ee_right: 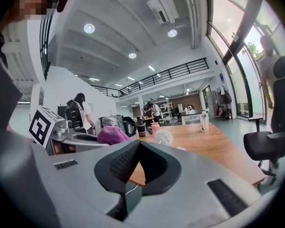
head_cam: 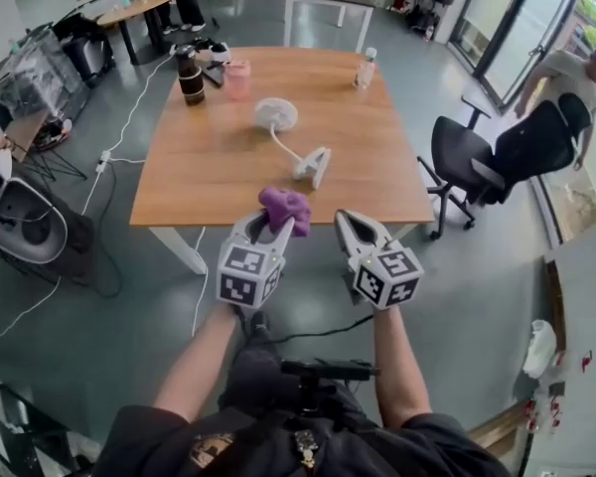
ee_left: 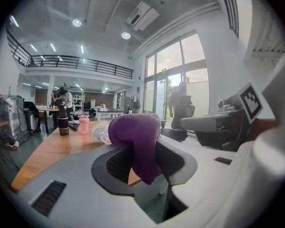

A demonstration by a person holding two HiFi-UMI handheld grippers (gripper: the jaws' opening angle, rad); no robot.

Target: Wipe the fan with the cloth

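Left gripper (head_cam: 268, 235) clamped on crumpled purple cloth (head_cam: 284, 207); right gripper (head_cam: 362, 235) jaws pressed together, nothing between; both at near edge of wooden table (head_cam: 199, 182); small white fan (head_cam: 276, 114) mid-table; dark brown tumbler (head_cam: 190, 75), pink cup (head_cam: 237, 79), clear bottle (head_cam: 365, 69) beyond fan.

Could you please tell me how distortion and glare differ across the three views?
Head view: even light, table edges slightly bowed. Left gripper view: heavy fisheye, black corners, purple cloth fairly sharp, windows washed out. Right gripper view: same fisheye, ceiling lamps glaring.

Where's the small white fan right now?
In the head view, the small white fan sits near the wooden table's centre, just right of and nearer than the pink cup.
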